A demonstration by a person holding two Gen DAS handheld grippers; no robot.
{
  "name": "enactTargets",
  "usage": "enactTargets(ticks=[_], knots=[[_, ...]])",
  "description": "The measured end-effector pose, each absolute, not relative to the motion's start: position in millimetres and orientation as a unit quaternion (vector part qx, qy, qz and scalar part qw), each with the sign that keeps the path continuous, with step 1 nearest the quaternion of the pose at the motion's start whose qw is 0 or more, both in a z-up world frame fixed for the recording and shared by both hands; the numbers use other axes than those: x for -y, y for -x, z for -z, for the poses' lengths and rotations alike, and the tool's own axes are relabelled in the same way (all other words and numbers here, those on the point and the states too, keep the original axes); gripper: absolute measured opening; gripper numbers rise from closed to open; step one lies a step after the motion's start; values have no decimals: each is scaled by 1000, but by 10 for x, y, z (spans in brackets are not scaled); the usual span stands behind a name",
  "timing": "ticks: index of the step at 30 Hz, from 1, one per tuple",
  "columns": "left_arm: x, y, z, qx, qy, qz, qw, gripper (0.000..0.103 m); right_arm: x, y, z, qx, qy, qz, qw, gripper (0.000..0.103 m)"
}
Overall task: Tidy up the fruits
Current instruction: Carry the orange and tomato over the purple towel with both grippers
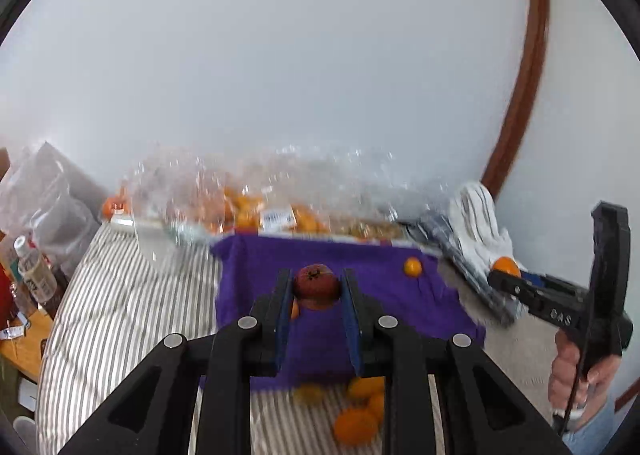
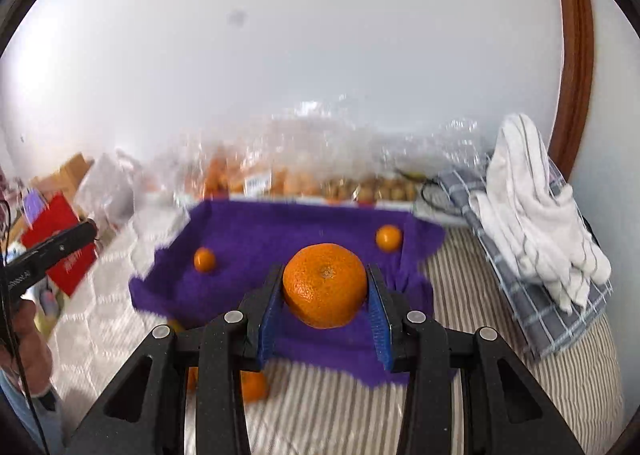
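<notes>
Above the purple cloth (image 2: 240, 231), left claw (image 1: 316, 287) clenches a small, firm dark-red fruit (image 1: 317, 281) and right claw (image 2: 325, 287) a light, soft-skinned mandarin (image 2: 325, 284), each pinched across its widest girth.

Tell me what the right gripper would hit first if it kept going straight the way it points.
Probably the purple cloth beyond the held orange in the right gripper; depth is unclear.

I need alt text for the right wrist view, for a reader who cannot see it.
The right gripper holds a large orange mandarin between its blue pads, above a purple cloth on a striped bed. Two small oranges lie on the cloth; white towels are piled at right.
</notes>
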State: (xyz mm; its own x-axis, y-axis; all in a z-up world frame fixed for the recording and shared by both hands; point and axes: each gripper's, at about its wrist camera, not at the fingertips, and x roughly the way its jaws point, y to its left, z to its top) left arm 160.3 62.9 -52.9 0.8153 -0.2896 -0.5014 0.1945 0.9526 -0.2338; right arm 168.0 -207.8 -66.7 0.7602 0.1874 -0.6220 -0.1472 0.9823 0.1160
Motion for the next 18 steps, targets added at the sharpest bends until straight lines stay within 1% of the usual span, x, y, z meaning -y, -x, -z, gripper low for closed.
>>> enactTargets(ticks=[6,9,14,18], knots=[[-605,-1981,593,-259,89,93,957,23,2136,-2087,673,-326,-48,-82,940,39],[-622,-2127,793,-268,95,86,955,23,2155,-2294,827,-338,-42,-62,938,39],[-692,-2253,1172,-303,97,71,945,23,2241,-2460,1282,-379,-52,-53,923,39],[-699,-2310,1321,-314,87,53,944,23,2249,-2525,1484,-398,-28,-41,916,39]])
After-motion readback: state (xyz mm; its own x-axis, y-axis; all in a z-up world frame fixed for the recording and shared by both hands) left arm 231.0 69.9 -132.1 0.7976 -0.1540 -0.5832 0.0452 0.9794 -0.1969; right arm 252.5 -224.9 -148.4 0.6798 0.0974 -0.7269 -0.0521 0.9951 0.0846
